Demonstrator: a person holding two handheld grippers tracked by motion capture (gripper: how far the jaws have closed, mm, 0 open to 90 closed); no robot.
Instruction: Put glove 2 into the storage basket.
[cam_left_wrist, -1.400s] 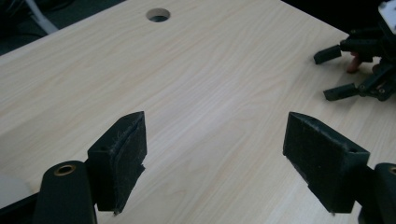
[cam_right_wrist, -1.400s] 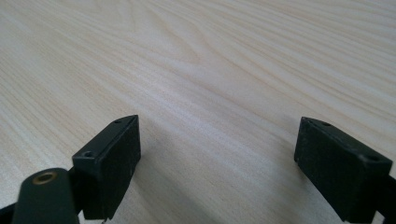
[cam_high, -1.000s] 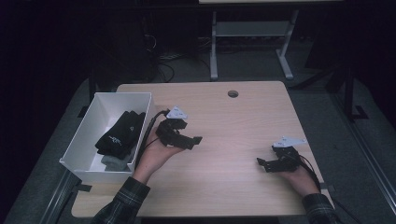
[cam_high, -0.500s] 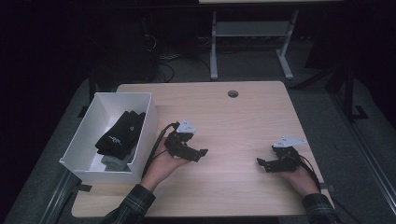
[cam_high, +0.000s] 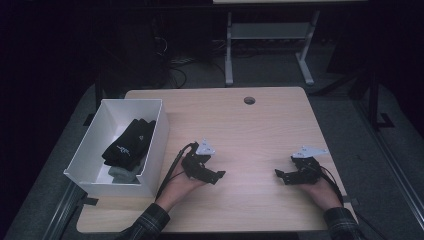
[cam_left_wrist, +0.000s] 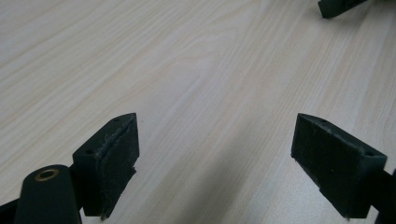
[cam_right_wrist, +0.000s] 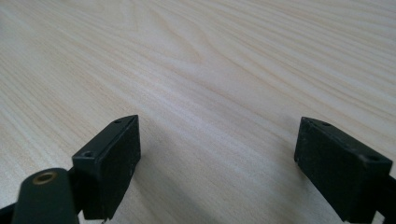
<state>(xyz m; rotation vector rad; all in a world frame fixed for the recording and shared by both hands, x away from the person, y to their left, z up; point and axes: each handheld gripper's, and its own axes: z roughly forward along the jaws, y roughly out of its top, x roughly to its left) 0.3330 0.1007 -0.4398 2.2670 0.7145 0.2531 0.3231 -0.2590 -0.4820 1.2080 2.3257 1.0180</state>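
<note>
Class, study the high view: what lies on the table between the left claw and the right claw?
Nothing: between the left claw and the right claw there is bare wooden table, as the high view shows. The white box of dark socks sits outside that stretch.

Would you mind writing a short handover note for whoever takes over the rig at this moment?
Left gripper: open, holding nothing, low over the bare table just right of the white box.
Right gripper: open, holding nothing, near the table's right edge, pointing toward the left one.
Things: black socks lie in the white box at the table's left side, on top of something grey.
Done: the socks appear to be stowed in the box.
Left: probably nothing more to pick up; judging by the tabletop, you may only need to park both grippers.
</note>
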